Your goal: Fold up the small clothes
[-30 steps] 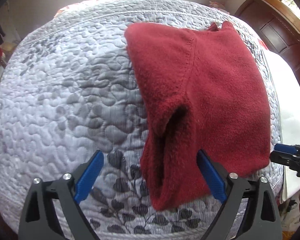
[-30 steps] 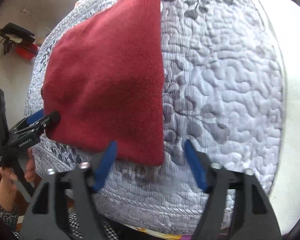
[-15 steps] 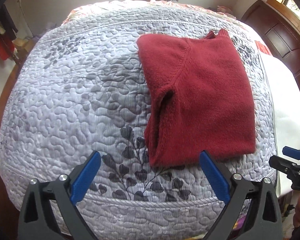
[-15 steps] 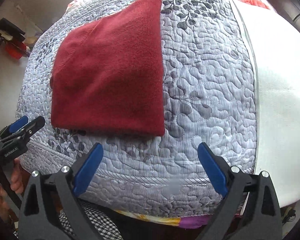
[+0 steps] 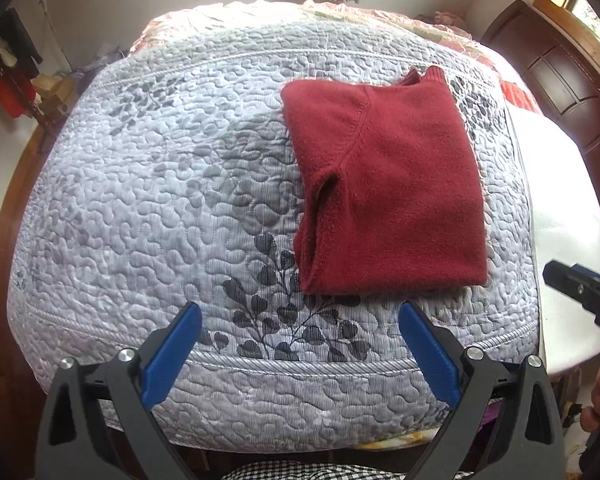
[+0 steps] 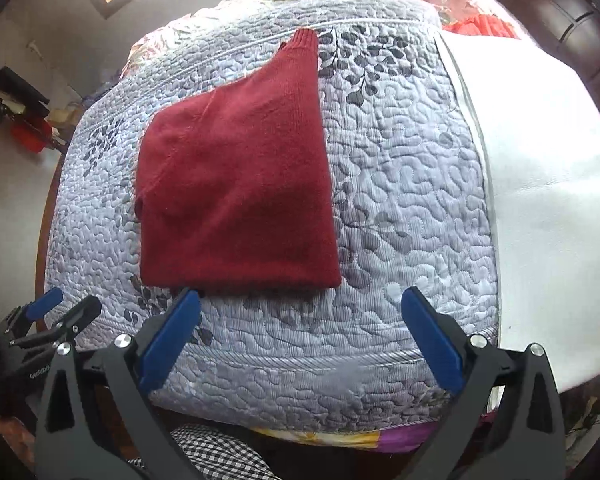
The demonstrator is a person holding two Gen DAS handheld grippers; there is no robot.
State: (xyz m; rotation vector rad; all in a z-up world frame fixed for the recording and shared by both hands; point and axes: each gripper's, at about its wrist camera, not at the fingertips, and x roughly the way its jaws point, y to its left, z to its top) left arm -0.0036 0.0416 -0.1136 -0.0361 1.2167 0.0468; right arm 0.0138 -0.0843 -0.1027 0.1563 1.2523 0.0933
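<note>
A dark red knitted sweater [image 5: 392,196] [image 6: 236,196] lies folded into a rough rectangle on the grey quilted bedspread [image 5: 160,208] [image 6: 404,184], its ribbed collar at the far end. My left gripper [image 5: 300,320] hangs open over the bed's near edge, short of the sweater's near hem, with nothing between its fingers. My right gripper [image 6: 300,304] is open too, just short of the hem's right part and empty. Each view catches the other gripper at its side: the right one [image 5: 580,288], the left one [image 6: 52,320].
A white sheet [image 6: 540,160] covers the bed's right side. Dark wooden furniture [image 5: 560,80] stands at the back right. Red and black items [image 6: 24,120] sit on the floor at the left. Checked fabric [image 6: 220,456] shows below the bed's near edge.
Both grippers have pulled back from the sweater toward the bed's near edge and risen. The right gripper's jaws have widened. The sweater stays folded and flat.
</note>
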